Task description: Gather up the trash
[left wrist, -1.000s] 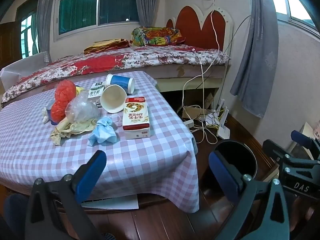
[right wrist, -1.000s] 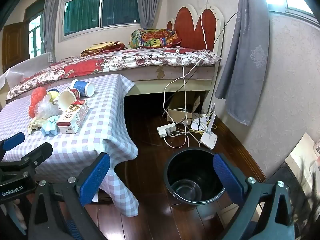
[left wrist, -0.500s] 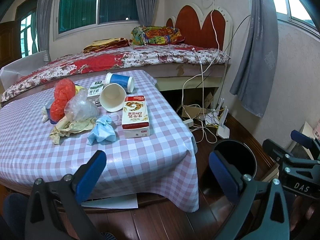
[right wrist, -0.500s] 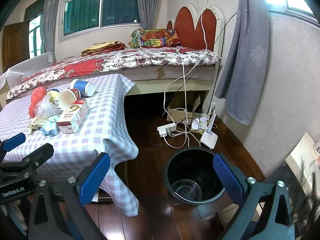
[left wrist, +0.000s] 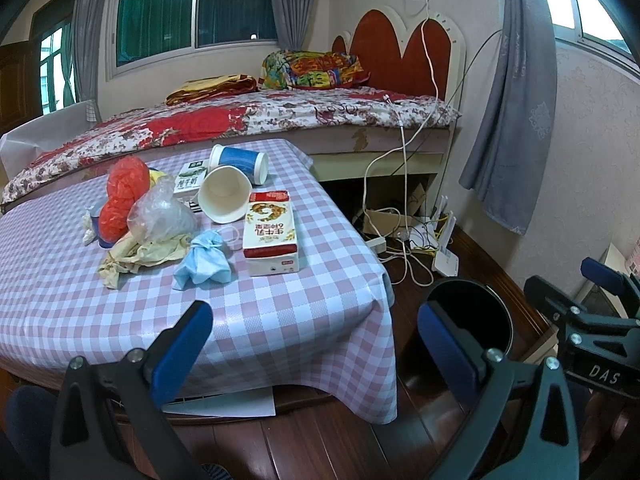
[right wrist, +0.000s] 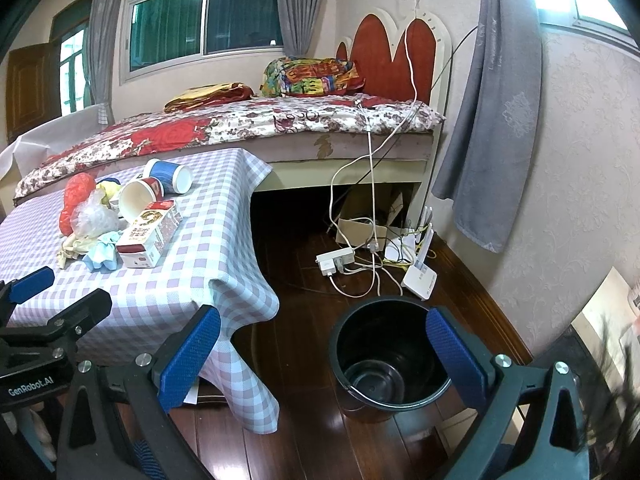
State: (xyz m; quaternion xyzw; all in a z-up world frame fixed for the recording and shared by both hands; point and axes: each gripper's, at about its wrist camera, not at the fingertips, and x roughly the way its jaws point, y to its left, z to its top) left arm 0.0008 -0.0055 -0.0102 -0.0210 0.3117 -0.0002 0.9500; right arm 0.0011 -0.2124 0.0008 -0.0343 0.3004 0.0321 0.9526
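Trash lies on a table with a checked cloth (left wrist: 280,320): a milk carton (left wrist: 270,232), a white paper cup (left wrist: 224,199) on its side, a blue paper cup (left wrist: 240,162), a crumpled blue mask (left wrist: 204,260), a clear plastic bag (left wrist: 160,216), a red bag (left wrist: 122,196) and yellowish paper (left wrist: 148,252). A black bin (right wrist: 388,356) stands empty on the floor right of the table. My left gripper (left wrist: 314,344) is open, short of the table's near edge. My right gripper (right wrist: 324,354) is open, held above the floor in front of the bin.
A bed (left wrist: 240,124) with a floral cover runs behind the table. Cables, a power strip (right wrist: 335,260) and a white router (right wrist: 420,276) lie on the wooden floor beyond the bin. A grey curtain (right wrist: 492,120) hangs by the right wall.
Both views have shifted only slightly; the left gripper has drifted a little towards the table. Both grippers stay open and nothing on the table has moved.
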